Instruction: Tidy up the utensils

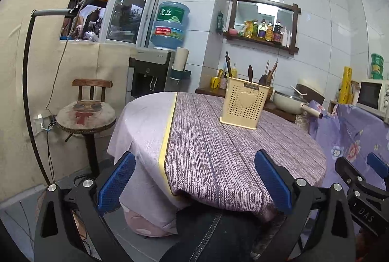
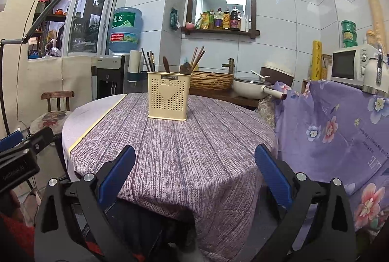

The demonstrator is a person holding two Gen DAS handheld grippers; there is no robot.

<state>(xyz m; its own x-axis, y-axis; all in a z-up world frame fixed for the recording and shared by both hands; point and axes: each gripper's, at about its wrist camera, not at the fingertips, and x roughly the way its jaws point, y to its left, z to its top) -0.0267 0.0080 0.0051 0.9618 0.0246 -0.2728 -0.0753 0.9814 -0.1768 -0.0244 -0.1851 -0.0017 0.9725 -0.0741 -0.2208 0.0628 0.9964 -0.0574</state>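
A cream perforated utensil holder [image 1: 244, 102] with a heart on its front stands upright on the far part of the round table [image 1: 218, 152]; it also shows in the right wrist view [image 2: 168, 99]. Dark chopsticks [image 2: 147, 59], brown chopsticks [image 2: 198, 56] and dark wooden spoons [image 2: 166, 64] stick up from it. My left gripper [image 1: 194, 177] is open and empty, held low at the table's near edge. My right gripper [image 2: 194, 174] is open and empty, also at the near edge. Each gripper shows at the edge of the other's view, the right [image 1: 359, 179] and the left [image 2: 19, 152].
The table carries a purple striped cloth [image 2: 175, 145]. A stool [image 1: 86, 116] and water dispenser [image 1: 150, 74] stand left. A counter behind holds a woven basket [image 2: 210, 81], a pan [image 2: 250, 88] and a microwave [image 2: 350, 65]. A floral purple cloth [image 2: 328, 135] hangs right.
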